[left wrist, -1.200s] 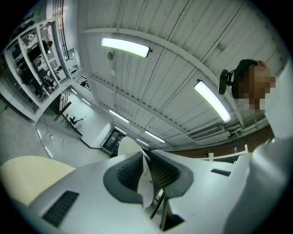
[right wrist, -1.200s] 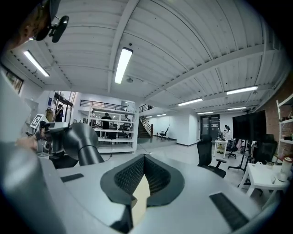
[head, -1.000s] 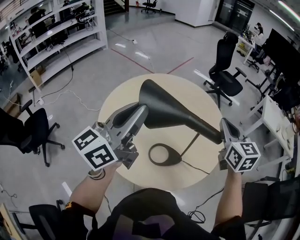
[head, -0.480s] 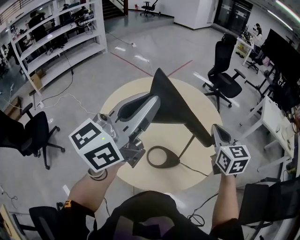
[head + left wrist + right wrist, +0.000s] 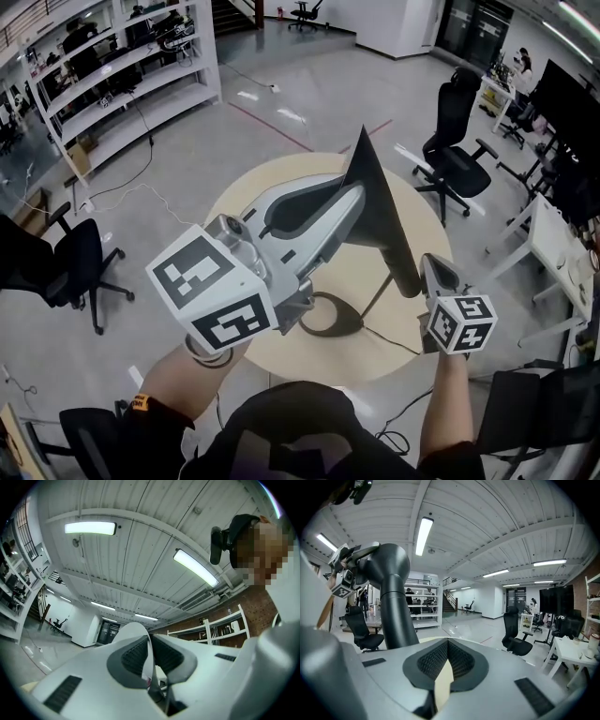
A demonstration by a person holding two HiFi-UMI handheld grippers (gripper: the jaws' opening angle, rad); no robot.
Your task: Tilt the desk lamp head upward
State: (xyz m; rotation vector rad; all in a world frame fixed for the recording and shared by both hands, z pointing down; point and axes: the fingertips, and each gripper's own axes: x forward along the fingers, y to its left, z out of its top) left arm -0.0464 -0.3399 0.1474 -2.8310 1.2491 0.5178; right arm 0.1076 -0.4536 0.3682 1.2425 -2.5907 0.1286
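A black desk lamp stands on a round beige table (image 5: 246,202). Its ring base (image 5: 323,314) sits near the front, and a thin stem (image 5: 377,292) rises from it. The lamp head (image 5: 380,211) points steeply up, with its tip toward the far side. My left gripper (image 5: 354,192) is shut on the head's rim, which shows as a thin pale edge (image 5: 136,630) between the pads of this gripper (image 5: 149,640). My right gripper (image 5: 431,264) is beside the head's lower end, its jaws (image 5: 447,645) shut on nothing. The lamp's black neck (image 5: 393,599) is to their left.
A black cable (image 5: 394,337) runs from the base off the table's front right. Black office chairs (image 5: 457,141) (image 5: 70,262) stand around the table. White shelving (image 5: 112,66) is at the far left and a white desk (image 5: 553,234) at the right.
The lamp head has swung from nearly level to steeply upward. My left gripper rose with it and came nearer the camera. The right gripper shifted slightly left.
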